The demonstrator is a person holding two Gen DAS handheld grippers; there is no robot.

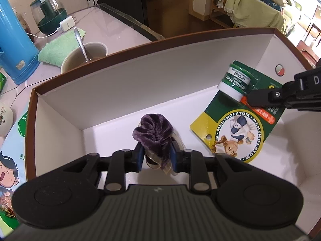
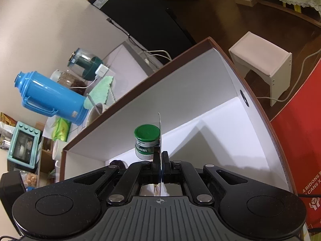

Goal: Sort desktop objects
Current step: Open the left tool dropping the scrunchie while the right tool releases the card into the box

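Already both sets of fingers are loaded, and both loads hang inside the same white-lined box (image 1: 112, 88). In the left wrist view, the left gripper (image 1: 156, 156) has its blue-padded fingers (image 1: 140, 156) pressed in on a purple velvet scrunchie (image 1: 153, 133), which bulges out just ahead of the tips at lower centre of the frame. Whether the scrunchie rests on the box floor or hangs just above it, I cannot tell.

In the right wrist view, the right gripper (image 2: 161, 160) pinches the thin backing card of a lip salve pack (image 2: 147, 142) edge-on, the fingers shut flat on the card at centre frame, with the green-lidded pot standing out from the card's left face. Seen from the left wrist, that same pack sits at right of centre, its long axis running from upper right down to lower centre, the printed end pointing down at the box floor and the pot end up by the right gripper's fingers.

So the relation that matters, as I judge it, is straight down: each thing lies between its fingers and the floor of the box, with the scrunchie towards the frame's centre and the pack well to its right, apart from each other. Release looks like the step in hand. Beyond the brown rim, at upper left, the worktop (image 1: 112, 26) carries a blue flask (image 1: 16, 46) and a bowl with a spoon (image 1: 84, 56).
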